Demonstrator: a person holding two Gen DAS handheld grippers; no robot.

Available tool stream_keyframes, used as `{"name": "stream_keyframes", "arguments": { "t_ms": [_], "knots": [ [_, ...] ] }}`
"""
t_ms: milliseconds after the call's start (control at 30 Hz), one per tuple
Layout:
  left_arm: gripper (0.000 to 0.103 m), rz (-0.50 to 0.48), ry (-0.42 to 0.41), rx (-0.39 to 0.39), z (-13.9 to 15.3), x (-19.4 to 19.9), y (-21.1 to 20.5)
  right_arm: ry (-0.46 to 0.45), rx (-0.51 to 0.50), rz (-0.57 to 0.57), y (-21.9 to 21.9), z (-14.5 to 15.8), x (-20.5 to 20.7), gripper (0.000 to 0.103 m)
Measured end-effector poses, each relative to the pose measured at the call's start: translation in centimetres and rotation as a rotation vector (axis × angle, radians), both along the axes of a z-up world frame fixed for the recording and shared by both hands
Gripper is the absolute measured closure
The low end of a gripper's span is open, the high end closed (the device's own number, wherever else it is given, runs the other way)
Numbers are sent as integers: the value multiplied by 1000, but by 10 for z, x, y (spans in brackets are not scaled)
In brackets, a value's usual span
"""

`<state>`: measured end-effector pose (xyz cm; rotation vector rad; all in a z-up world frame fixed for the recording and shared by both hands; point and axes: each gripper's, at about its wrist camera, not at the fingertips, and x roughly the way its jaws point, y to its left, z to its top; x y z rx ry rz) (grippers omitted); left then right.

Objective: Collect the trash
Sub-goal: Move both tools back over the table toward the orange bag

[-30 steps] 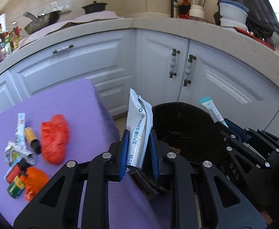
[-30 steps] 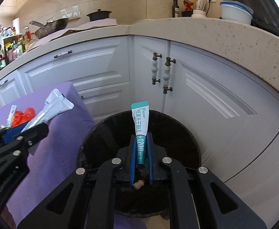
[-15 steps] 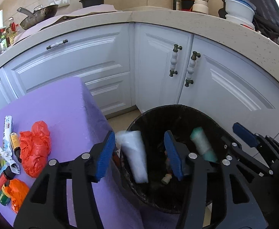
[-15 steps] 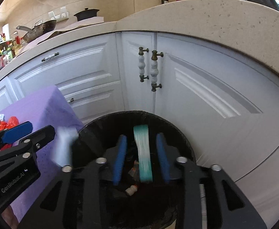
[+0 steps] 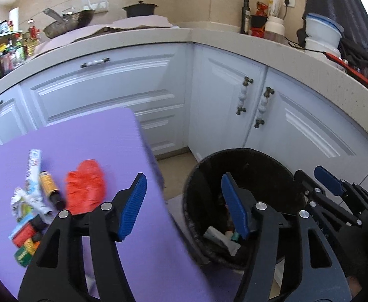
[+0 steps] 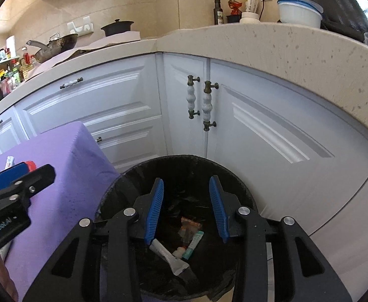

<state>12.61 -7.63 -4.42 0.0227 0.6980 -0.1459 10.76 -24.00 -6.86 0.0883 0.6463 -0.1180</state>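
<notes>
While the crumpled white tube (image 6: 168, 256) and teal tube (image 6: 193, 244) lie in the black bin (image 6: 123, 183), at six o'clock below the right gripper (image 6: 187, 207), its jaws stand spread and empty, angled downward; the left gripper (image 5: 184, 207), at nine o'clock, is opening, empty.

left claw (image 5: 184, 201): black frame, blue ribbed pads, silver screws | right claw (image 6: 187, 202): same

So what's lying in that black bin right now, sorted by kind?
Tubes: 2, a white tube and a teal tube
Orange wrapper: 1
Small white piece, too small to identify: 1
Total: 4 visible
</notes>
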Motion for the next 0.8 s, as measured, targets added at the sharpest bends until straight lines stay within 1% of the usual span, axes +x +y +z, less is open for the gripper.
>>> {"name": "stream_keyframes", "arguments": {
  "t_ms": [167, 267, 367, 500, 800],
  "knots": [
    [40, 53, -11, 3, 8, -22, 32, -13, 3, 36, 18, 8, -10, 64],
    [39, 87, -15, 11, 12, -35, 52, -19, 7, 61, 32, 13, -16, 62],
    [35, 128, -23, 21, 15, -50, 75, -28, 12, 95, 50, 18, -22, 61],
    [34, 190, -32, 36, 18, -69, 105, -32, 16, 155, 77, 22, -29, 59],
    [34, 326, -23, 35, 16, -105, 171, -21, 0, 303, 144, 22, -47, 57]
  ]
}}
